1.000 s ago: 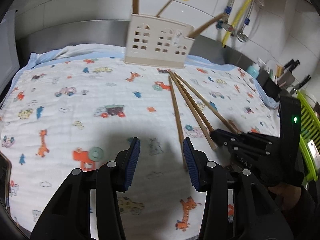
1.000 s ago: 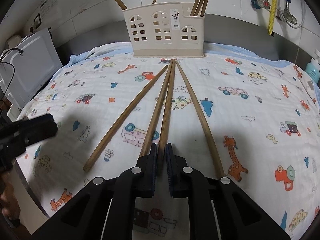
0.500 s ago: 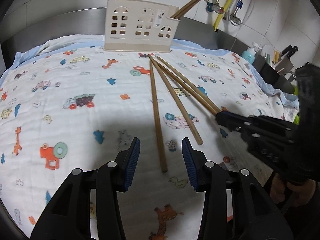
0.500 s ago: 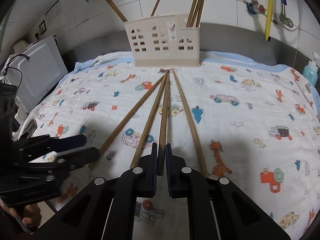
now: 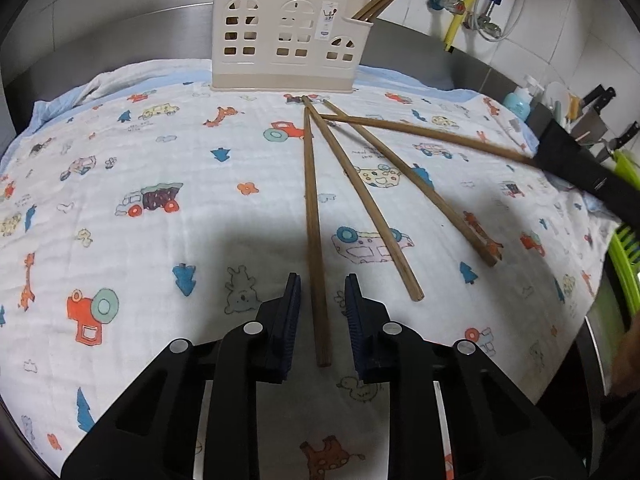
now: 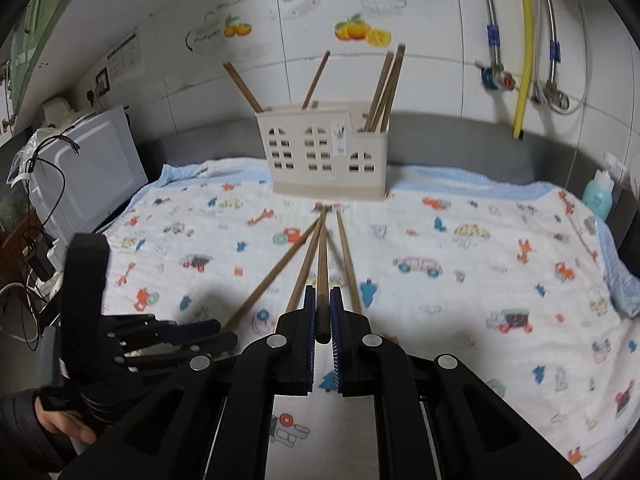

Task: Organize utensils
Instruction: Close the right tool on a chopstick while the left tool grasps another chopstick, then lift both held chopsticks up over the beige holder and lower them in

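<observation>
Item: four loose wooden chopsticks on a cartoon-print cloth (image 5: 160, 168), fanned outward from a shared point just in front of the cream utensil holder (image 5: 288, 36), which stands at the cloth's far edge and already carries several chopsticks upright. Right gripper (image 6: 322, 308): jaws clamped on the near end of one chopstick (image 6: 322, 264), whose far tip points toward the holder's base; in the left wrist view this stick runs raised across the right side of the fan into the black fingers. Left gripper (image 5: 322, 304): pitched steeply down over the cloth, jaws closing around the near end of the leftmost chopstick (image 5: 312, 216), the stick lying between the blue pads (image 5: 294, 312) but not yet pressed by them. Two further chopsticks lie untouched on the cloth, to the right of that one. Handling note, as judgement: let the left pads finish closing square on the stick close to its end before any lift, so it does not roll or pivot; keep the right stick clear of the fan while raising it, then tip it vertical and lower it into an open compartment of the holder. Person's hand (image 6: 60, 420) grips the left tool's handle, seen low and left of the holder.
</observation>
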`<state>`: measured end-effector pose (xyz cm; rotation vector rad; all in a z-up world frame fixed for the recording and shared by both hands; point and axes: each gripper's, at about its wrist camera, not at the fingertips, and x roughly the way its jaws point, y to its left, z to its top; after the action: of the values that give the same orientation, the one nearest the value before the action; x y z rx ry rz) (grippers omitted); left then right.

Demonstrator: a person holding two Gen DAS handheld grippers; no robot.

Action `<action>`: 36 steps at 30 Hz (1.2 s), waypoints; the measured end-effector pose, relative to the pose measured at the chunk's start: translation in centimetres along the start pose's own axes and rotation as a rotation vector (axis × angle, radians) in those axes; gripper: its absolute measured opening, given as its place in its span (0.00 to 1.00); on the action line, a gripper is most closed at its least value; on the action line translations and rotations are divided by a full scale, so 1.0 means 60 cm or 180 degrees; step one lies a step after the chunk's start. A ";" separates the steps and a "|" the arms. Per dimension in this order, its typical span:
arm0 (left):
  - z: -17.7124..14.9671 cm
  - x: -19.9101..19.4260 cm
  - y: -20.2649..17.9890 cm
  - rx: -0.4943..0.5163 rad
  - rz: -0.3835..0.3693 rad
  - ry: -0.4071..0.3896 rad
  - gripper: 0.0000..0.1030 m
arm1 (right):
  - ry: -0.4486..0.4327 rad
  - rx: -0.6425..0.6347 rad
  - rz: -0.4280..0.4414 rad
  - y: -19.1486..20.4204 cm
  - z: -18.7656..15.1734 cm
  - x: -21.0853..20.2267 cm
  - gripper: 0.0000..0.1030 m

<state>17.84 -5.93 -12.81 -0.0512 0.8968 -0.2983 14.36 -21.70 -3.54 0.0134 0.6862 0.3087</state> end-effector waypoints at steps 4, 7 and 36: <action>0.006 0.001 0.001 0.0013 0.0089 0.0036 0.06 | -0.0096 -0.0040 -0.0002 -0.001 0.025 -0.017 0.07; 0.012 -0.004 0.013 -0.0055 0.0017 0.0042 0.06 | -0.0170 -0.0073 0.0009 -0.001 0.046 -0.028 0.07; 0.193 -0.142 0.005 0.0509 -0.0292 -0.1139 0.05 | -0.0225 -0.0219 0.0200 -0.019 0.218 -0.007 0.07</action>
<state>21.93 -4.20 0.85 0.0027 0.5145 -0.4305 22.54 -21.75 6.73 -0.0198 0.6055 0.3903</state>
